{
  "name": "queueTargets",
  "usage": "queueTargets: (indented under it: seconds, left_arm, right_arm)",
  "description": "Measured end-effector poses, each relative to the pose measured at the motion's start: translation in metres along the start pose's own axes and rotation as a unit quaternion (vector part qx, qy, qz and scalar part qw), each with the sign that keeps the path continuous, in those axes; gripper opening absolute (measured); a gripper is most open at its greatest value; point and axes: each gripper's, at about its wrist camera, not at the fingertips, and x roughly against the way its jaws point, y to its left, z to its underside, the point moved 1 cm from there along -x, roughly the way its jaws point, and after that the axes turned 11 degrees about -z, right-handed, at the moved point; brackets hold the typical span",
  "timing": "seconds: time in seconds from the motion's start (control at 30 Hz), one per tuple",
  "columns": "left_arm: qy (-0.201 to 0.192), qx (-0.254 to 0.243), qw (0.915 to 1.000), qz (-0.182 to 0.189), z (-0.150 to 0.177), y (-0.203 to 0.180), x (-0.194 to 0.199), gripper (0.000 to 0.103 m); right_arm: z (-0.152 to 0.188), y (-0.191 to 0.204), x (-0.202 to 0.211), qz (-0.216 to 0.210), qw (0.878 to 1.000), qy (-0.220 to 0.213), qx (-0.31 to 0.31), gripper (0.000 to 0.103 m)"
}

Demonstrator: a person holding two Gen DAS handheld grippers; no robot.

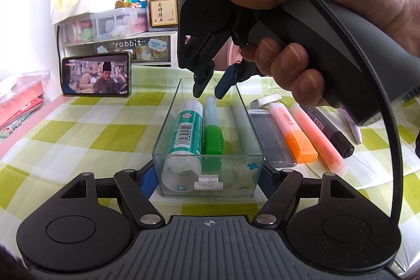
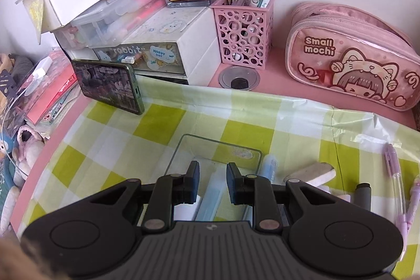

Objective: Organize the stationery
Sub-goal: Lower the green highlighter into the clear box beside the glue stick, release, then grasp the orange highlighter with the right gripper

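A clear rectangular tray (image 1: 168, 122) stands on the checked cloth, holding a teal-and-white glue tube (image 1: 185, 131) lying lengthwise beside a green-capped marker (image 1: 213, 133), with a small white eraser piece (image 1: 208, 183) at its near end. Just right of the tray lie a grey flat case (image 1: 270, 138), an orange highlighter (image 1: 291, 133), a peach highlighter (image 1: 319, 138) and a black marker (image 1: 330, 131), side by side. Beyond them rests a white eraser (image 1: 265, 100).
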Motion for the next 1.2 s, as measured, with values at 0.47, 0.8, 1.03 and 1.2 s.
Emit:
queueTargets:
  seconds: [0.47, 0.8, 1.03, 1.2]
  left_arm:
    - [0.0, 0.0, 1.0, 0.0, 0.001, 0.0, 0.001, 0.073]
    - [-0.001, 0.0, 1.0, 0.0, 0.001, 0.0, 0.001, 0.073]
    - [0.005, 0.021, 0.9997, 0.006, 0.001, 0.005, 0.001, 0.073]
    - [0.025, 0.091, 0.9948, 0.038, -0.003, 0.022, 0.0, 0.073]
  right_arm:
    - [0.006, -0.001, 0.003, -0.009, 0.999, 0.03, -0.036, 0.003]
    - [0.011, -0.019, 0.019, -0.079, 0.993, 0.015, -0.091, 0.005]
    - [0.022, -0.043, 0.074, -0.039, 0.996, -0.062, -0.055, 0.006]
    - [0.052, -0.07, 0.08, 0.012, 0.998, -0.039, -0.057, 0.006]
